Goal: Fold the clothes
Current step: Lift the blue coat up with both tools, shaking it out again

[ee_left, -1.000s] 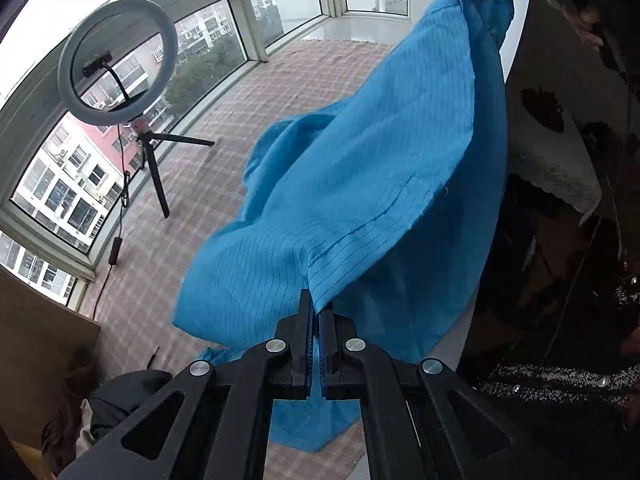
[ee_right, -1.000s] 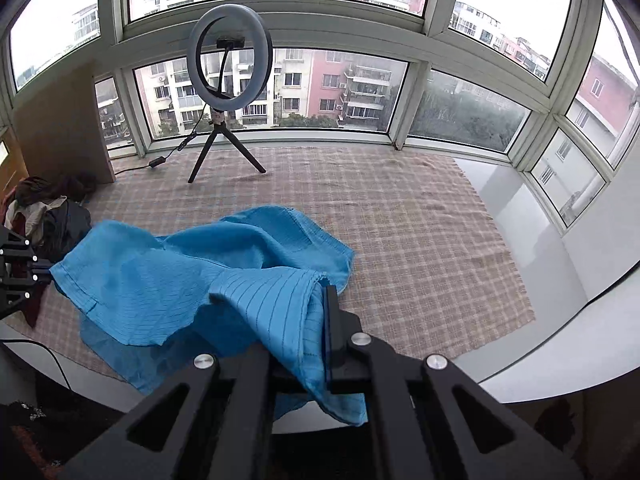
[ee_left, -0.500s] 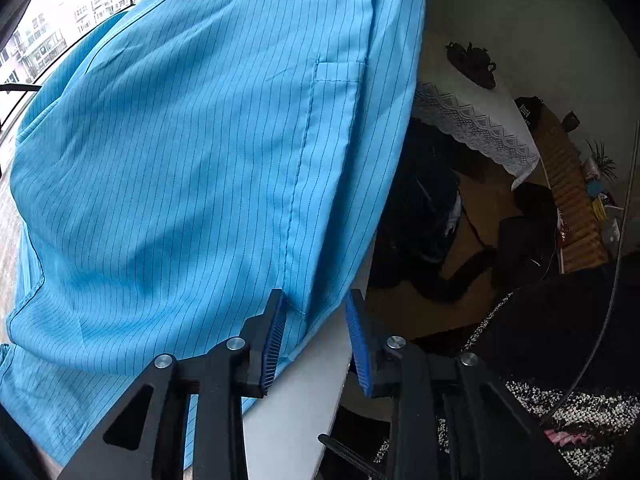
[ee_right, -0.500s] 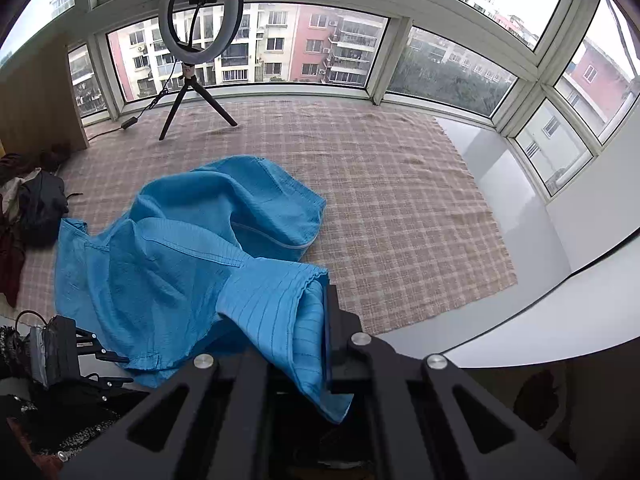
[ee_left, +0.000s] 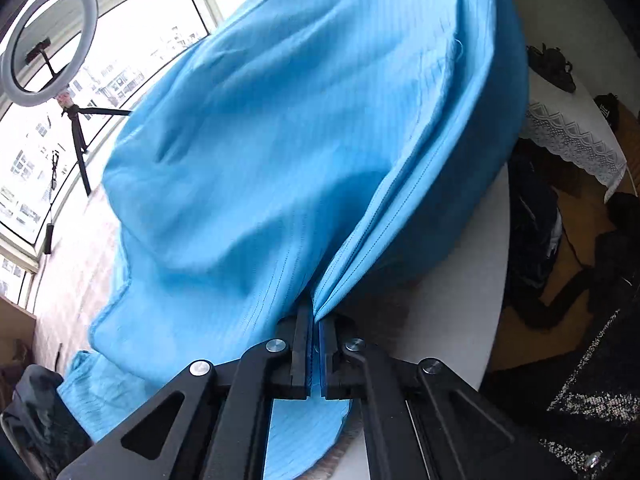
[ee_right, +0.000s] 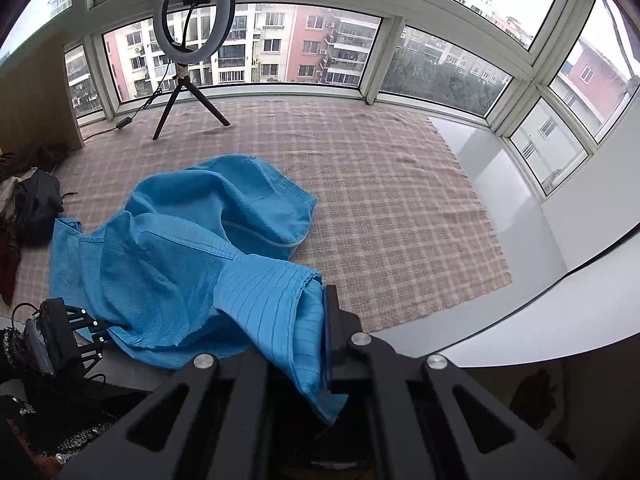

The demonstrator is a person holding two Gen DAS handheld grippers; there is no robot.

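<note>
Having let go and dropped lower, the left gripper [ee_left: 315, 354] is re-clamping the garment's [ee_left: 280, 152] seam while the right gripper [ee_right: 326, 344] is pinching a hem; slipping from either thin bite risks collapsing the fold.

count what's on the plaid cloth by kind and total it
blue pinstriped garment: 1, pinched by the left claw and the right claw
ring light on a tripod: 1
heap of dark clothes at the cloth's left edge: 1
total: 3
</note>
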